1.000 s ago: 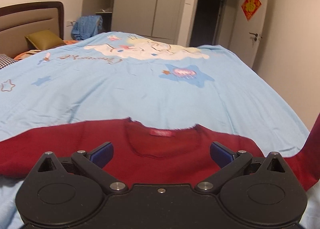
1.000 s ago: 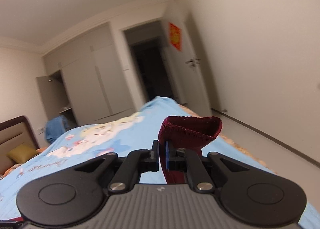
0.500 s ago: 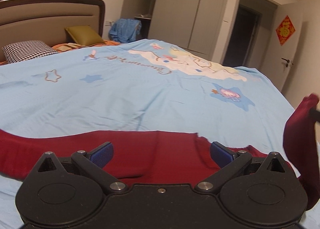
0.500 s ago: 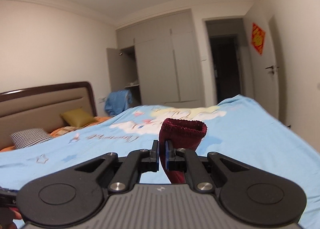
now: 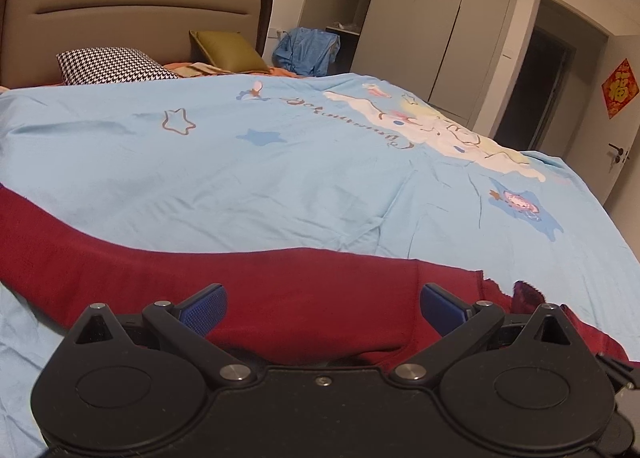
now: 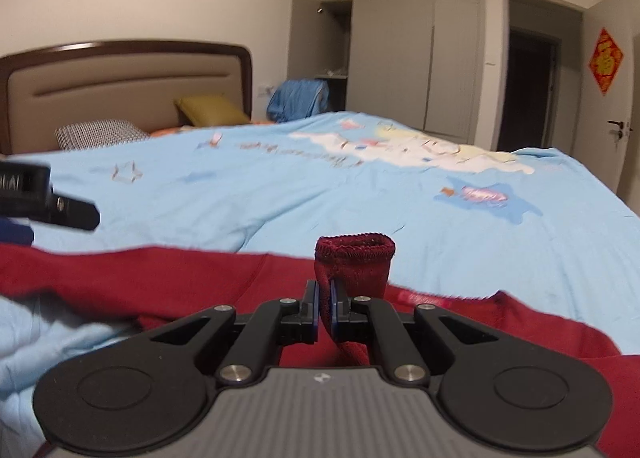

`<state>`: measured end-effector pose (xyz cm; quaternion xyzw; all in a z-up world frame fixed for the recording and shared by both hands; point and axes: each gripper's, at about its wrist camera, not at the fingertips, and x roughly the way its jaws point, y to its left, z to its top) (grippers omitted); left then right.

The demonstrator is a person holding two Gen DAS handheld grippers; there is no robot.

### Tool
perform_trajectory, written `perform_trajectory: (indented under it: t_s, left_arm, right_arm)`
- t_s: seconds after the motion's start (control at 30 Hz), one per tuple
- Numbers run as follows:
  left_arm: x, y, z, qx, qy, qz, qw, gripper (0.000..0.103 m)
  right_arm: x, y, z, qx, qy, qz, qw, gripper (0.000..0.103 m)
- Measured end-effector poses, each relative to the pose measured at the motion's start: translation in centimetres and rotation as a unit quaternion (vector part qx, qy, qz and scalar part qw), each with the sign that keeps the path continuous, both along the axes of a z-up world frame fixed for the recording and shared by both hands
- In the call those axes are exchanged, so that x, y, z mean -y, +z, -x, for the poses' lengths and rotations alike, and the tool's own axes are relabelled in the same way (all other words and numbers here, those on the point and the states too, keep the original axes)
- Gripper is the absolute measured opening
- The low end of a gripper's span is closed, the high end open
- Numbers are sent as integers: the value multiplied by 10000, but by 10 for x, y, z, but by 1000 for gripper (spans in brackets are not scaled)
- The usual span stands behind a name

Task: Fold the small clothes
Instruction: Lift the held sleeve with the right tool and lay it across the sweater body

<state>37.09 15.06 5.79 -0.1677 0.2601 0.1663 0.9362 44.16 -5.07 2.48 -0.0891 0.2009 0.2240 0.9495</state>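
A dark red sweater [image 5: 208,282] lies spread across the near part of the light blue bedspread [image 5: 304,162]. My left gripper [image 5: 322,304] hovers over its left sleeve, jaws wide open with nothing between the blue pads. In the right wrist view the sweater [image 6: 132,278] stretches left and right, its red neck label just right of the fingers. My right gripper [image 6: 325,312] is shut on the right sleeve cuff [image 6: 354,268], which stands up above the pinched fingers over the body. The left gripper's black tip [image 6: 60,210] shows at the left edge.
A headboard [image 5: 132,14] with a checked pillow [image 5: 112,68] and an olive cushion [image 5: 228,50] is at the far left. Blue clothing [image 5: 308,48] hangs by the open wardrobe [image 5: 420,14]. A dark doorway [image 5: 532,90] and a door with a red ornament [image 5: 620,88] are at right.
Both grippers swung left across the bed. The right gripper came down with the cuff from raised in the air to low over the sweater's body. The left gripper stayed open.
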Motion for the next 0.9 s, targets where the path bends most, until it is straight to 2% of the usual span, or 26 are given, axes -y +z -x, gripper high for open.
perform_trajectory:
  t_s: [0.23, 0.33, 0.37, 0.4, 0.43, 0.5, 0.53, 0.67, 0.8, 0.9]
  left_arm:
    - [9, -14, -11, -153, -146, 79, 9997, 102]
    - [18, -18, -16, -201, -292, 76, 9993, 102]
    - [22, -19, -18, -218, -340, 60, 9992, 102]
    - [25, -20, -20, -234, -383, 41, 9990, 102]
    - [29, -22, -23, -259, -432, 22, 9987, 102]
    - [38, -25, -28, -305, -516, 0, 9982, 102]
    - [42, -27, -32, -328, -559, -8, 9979, 102]
    - [65, -41, -49, -432, -770, -95, 9961, 102]
    - [89, -58, -62, -318, -838, -312, 9955, 102]
    - [100, -71, -70, -231, -740, -426, 9961, 102]
  right_arm:
    - [-19, -30, 26, -147, 512, 590, 9968, 7]
    - [-15, -35, 34, -288, 679, 568, 9957, 13]
    - [-10, -34, 35, -337, 726, 522, 9954, 17]
    - [-6, -34, 39, -373, 741, 492, 9953, 28]
    - [0, -34, 43, -394, 751, 447, 9954, 35]
    - [16, -32, 53, -447, 746, 289, 9958, 59]
    - [26, -30, 57, -479, 722, 182, 9961, 63]
    - [78, -24, 72, -662, 401, -334, 9964, 89]
    - [142, -18, 79, -773, -206, -842, 9932, 99]
    - [196, -13, 80, -803, -821, -1281, 9851, 101]
